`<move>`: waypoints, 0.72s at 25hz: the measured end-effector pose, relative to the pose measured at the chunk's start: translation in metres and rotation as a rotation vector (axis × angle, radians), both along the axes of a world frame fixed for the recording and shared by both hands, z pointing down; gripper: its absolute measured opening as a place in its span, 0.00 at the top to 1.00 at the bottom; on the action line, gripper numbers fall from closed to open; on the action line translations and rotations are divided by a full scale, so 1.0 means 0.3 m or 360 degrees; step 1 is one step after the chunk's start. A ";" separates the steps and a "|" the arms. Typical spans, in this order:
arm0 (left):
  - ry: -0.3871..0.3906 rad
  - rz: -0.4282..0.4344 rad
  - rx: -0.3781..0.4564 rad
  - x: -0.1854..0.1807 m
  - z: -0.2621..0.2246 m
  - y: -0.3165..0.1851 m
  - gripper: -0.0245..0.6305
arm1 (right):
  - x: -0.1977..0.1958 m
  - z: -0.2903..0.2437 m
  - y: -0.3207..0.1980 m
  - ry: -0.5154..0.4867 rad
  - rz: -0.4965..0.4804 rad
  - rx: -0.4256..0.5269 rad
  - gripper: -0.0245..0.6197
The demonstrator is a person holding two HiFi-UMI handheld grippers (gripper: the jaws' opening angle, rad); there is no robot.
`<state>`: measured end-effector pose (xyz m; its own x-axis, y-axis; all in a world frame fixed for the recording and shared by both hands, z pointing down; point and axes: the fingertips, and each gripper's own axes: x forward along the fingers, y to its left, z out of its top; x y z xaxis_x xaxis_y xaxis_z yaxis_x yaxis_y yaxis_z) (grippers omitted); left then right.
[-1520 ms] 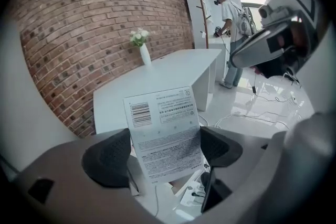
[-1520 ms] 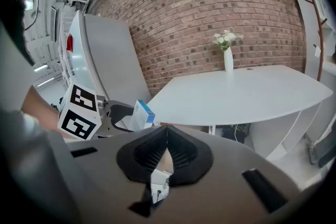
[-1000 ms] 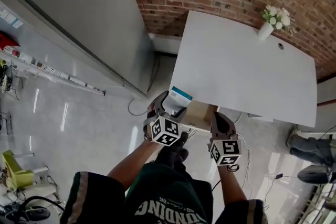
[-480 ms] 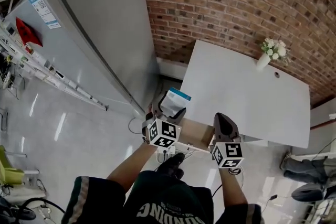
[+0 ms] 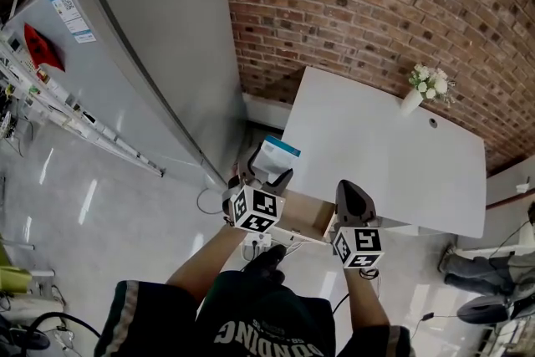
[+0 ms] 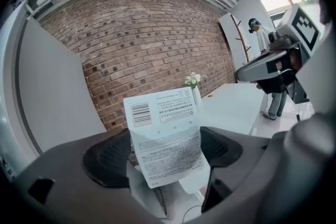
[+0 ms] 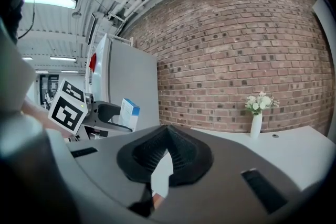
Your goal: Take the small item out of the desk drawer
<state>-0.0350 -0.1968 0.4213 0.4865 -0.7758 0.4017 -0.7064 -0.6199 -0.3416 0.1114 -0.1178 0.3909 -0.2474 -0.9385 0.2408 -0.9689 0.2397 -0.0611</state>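
Small box (image 6: 165, 134): upright between my left fingers (image 6: 107, 160), above the open drawer's (image 5: 305, 215) left end.
Left fingers: clamped on the box's sides.
Right fingers (image 7: 184, 157): pressed together, empty, by the drawer's right end.

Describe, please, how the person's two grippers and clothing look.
Both the left gripper and right gripper are dark grey with black ribbed gripping faces, and each carries a white cube printed with black square markers. The person wears a dark short-sleeved top with white lettering.

desk top (image 5: 384, 155): open | vase (image 5: 410, 102): far corner | grey cabinet (image 5: 167, 29): left side | brick wall (image 5: 376, 4): behind
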 end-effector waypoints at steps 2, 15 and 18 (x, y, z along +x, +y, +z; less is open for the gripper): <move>-0.0005 0.0009 0.0008 0.009 -0.003 0.000 0.30 | 0.006 0.003 0.004 -0.0004 0.0005 -0.0004 0.93; -0.0013 0.0042 -0.0017 0.016 0.015 0.022 0.30 | -0.004 0.013 0.023 -0.0003 0.0001 -0.0030 0.93; -0.0018 0.0052 -0.0025 0.014 0.024 0.029 0.30 | -0.012 0.016 0.023 -0.0010 0.0000 -0.0030 0.93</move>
<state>-0.0308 -0.1880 0.4285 0.5071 -0.7529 0.4194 -0.6818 -0.6482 -0.3392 0.1079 -0.1109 0.3957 -0.2488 -0.9339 0.2568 -0.9685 0.2383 -0.0717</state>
